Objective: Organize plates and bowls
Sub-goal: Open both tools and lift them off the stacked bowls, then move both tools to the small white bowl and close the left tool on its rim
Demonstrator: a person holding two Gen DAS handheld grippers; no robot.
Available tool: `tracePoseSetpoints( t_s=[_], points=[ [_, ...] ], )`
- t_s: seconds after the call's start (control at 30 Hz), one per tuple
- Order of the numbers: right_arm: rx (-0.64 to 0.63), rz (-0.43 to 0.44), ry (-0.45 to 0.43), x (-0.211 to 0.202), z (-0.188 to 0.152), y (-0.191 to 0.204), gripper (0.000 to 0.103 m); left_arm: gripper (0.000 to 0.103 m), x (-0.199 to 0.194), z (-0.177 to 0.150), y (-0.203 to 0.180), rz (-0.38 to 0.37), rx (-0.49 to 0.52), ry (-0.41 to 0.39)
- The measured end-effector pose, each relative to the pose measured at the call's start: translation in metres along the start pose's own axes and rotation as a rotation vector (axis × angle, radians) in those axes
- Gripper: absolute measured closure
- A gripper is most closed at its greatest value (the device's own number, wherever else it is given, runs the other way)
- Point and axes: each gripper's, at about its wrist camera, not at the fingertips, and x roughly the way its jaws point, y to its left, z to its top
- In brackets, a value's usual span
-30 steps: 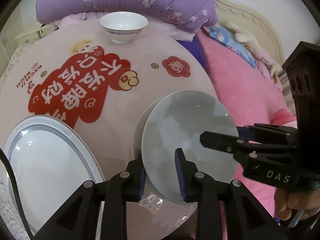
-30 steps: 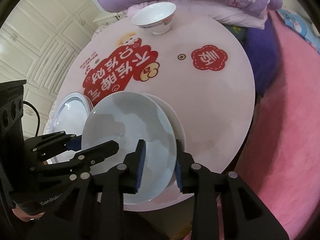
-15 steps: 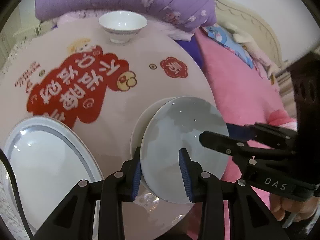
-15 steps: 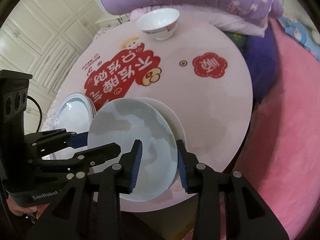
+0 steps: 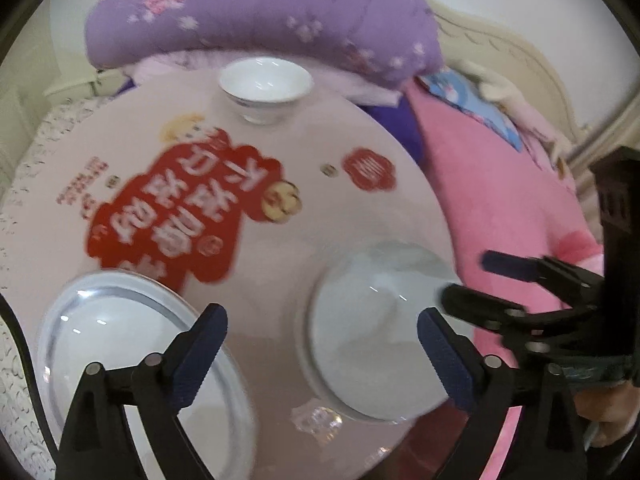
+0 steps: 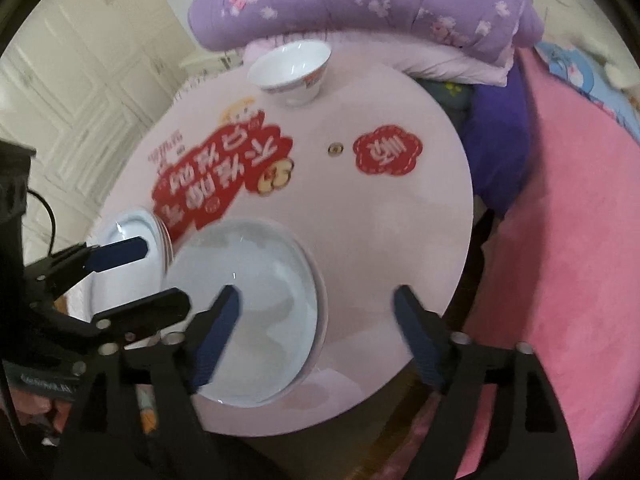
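Observation:
A pale blue plate lies on a white plate at the near edge of the round pink table. My left gripper hovers over its left rim. The jaws are opening wide and the pads are clear of the plate. My right gripper stands over the plate's right rim, jaws likewise opening, nothing pressed between them. A white bowl sits at the far edge. Several oval grey-rimmed plates are stacked at the near left.
A purple quilt is heaped behind the table. A pink blanket covers the bed to the right. White cabinet doors stand to the left. A small clear crumpled thing lies by the table's front edge.
Both grippers have gone from shut on the blue plate's rims to wide open. The plate, tilted before, now rests flat on the white plate. Both views are blurred.

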Motion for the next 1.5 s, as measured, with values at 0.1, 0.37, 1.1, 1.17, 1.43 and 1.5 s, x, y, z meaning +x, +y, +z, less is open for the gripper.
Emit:
tracePoseSetpoints(
  t_s=[0.1, 0.37, 1.1, 1.17, 1.43, 1.5],
  points=[
    [0.058, 0.047, -0.024, -0.003, 0.009, -0.011, 0.000, 0.008, -0.001, 0.007, 0.013, 0.020, -0.035, 0.000],
    [0.099, 0.077, -0.071, -0.004, 0.045, -0.015, 0.000, 0.007, -0.007, 0.032, 0.047, 0.045, -0.115, -0.042],
    [0.077, 0.060, -0.057, 0.052, 0.181, -0.018, 0.000, 0.007, 0.017, 0.147, 0.121, 0.104, -0.271, -0.117],
    [0.082, 0.064, -0.056, 0.057, 0.191, -0.021, 0.000, 0.007, 0.025, 0.159, 0.127, 0.110, -0.279, -0.117],
    [0.117, 0.064, -0.029, 0.089, 0.230, -0.032, 0.000, 0.007, 0.069, 0.199, 0.142, 0.101, -0.293, -0.061],
    [0.116, 0.063, -0.011, 0.099, 0.235, -0.032, 0.000, 0.007, 0.084, 0.210, 0.147, 0.084, -0.303, -0.040]
  ],
)
